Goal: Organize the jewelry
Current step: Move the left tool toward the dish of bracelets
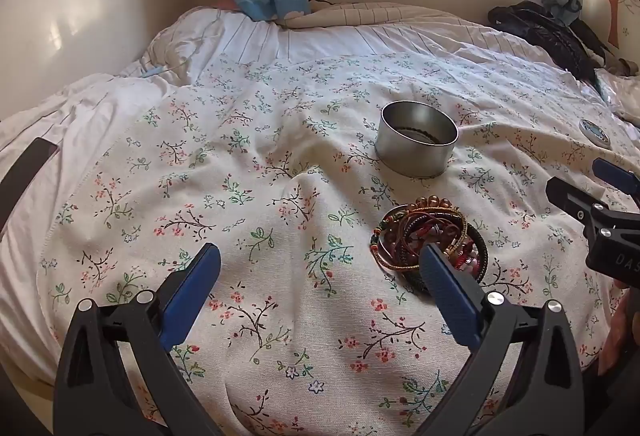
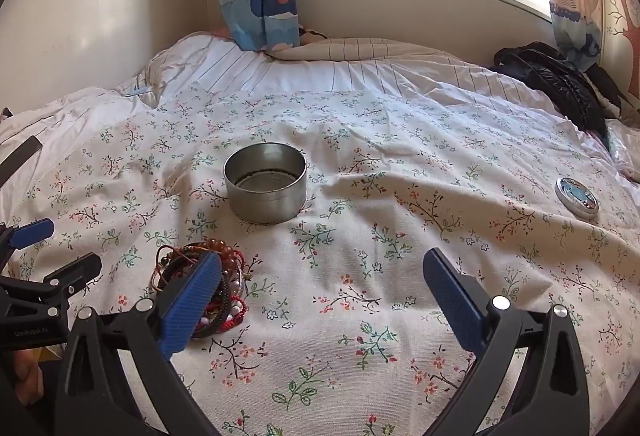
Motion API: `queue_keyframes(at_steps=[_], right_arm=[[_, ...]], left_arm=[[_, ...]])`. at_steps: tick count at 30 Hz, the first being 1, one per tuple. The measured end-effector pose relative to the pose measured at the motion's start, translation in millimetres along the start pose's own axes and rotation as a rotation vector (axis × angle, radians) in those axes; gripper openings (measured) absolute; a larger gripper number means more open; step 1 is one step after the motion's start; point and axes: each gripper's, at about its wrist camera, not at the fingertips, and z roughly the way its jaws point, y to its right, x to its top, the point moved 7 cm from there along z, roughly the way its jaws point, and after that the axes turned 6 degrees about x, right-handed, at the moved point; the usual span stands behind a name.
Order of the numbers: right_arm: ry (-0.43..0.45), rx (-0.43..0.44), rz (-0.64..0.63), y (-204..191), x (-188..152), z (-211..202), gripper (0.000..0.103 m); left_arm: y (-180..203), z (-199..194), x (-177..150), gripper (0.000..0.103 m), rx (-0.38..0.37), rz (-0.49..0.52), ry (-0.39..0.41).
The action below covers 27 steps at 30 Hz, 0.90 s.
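Note:
A pile of beaded bracelets (image 1: 430, 236) lies on the floral cloth (image 1: 280, 176), just in front of a round open metal tin (image 1: 416, 138). My left gripper (image 1: 320, 256) is open and empty, with its right finger (image 1: 448, 288) over the near edge of the pile. In the right wrist view the pile of bracelets (image 2: 200, 268) lies at the lower left, near the tin (image 2: 266, 182). My right gripper (image 2: 322, 268) is open and empty, its left finger (image 2: 192, 300) overlapping the pile. A dark ring lies in the tin's bottom.
The tin's round lid (image 2: 576, 198) lies on the cloth to the right, also seen in the left wrist view (image 1: 596, 134). A black jacket (image 2: 560, 84) lies at the far right. White bedding and curtains are behind. A dark strap (image 1: 24, 172) lies at the left edge.

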Motion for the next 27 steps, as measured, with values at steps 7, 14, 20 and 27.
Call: queue_keyframes(at_steps=[7, 14, 20, 27], right_arm=[[0.000, 0.001, 0.001, 0, 0, -1, 0.097], [0.012, 0.002, 0.002, 0, 0, -2, 0.097], [0.074, 0.002, 0.001, 1, 7, -16, 0.097], [0.117, 0.000, -0.005, 2, 9, -25, 0.097]], left_arm=[[-1, -1, 1, 0.096, 0.003, 0.000, 0.002], [-1, -1, 0, 0.096, 0.002, 0.000, 0.003], [-3, -2, 1, 0.096, -0.003, -0.006, 0.008], [0, -4, 2, 0.096, 0.008, 0.005, 0.018]])
